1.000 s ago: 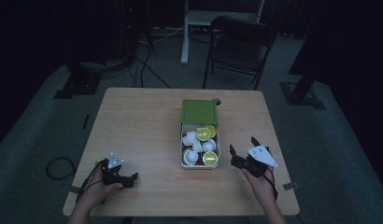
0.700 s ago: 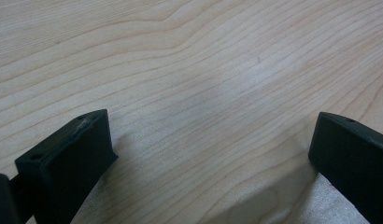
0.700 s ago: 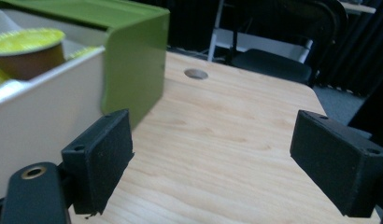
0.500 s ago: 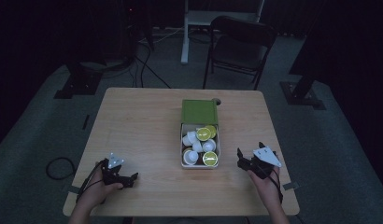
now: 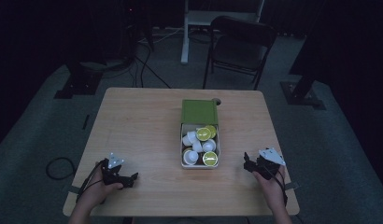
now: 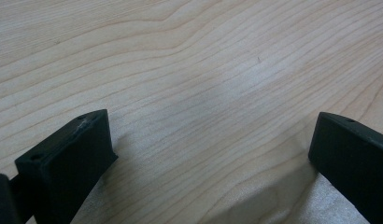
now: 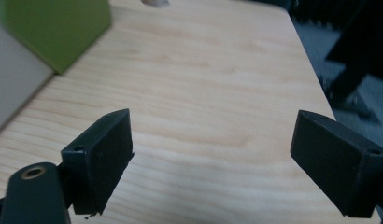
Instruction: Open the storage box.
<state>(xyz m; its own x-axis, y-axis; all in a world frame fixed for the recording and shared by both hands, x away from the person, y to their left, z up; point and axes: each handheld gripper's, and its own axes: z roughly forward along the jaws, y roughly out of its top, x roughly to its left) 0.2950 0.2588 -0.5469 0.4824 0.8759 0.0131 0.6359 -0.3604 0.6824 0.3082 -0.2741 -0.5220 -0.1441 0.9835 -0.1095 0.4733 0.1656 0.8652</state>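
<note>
Both grippers idle near the front edge of the wooden table (image 5: 147, 126). My left gripper (image 5: 129, 179) sits low at the near left, jaws spread wide over bare wood grain in its own view (image 6: 208, 154), nothing between them. My right gripper (image 5: 248, 163) is just right of the box, jaws also wide apart and empty (image 7: 213, 154).

The open box (image 5: 184, 154) stands mid-table, its green lid (image 5: 199, 112) laid back on the far side, with coffee capsules (image 5: 199, 144) inside, some white, some with yellow-green foil tops.

Next step, as I judge it: swing the right gripper left over the box rim, come down vertically on one outer capsule, and pinch its body rather than the foil.

Any print on the foil or lid is too small and dim to read, probably none legible.
</note>
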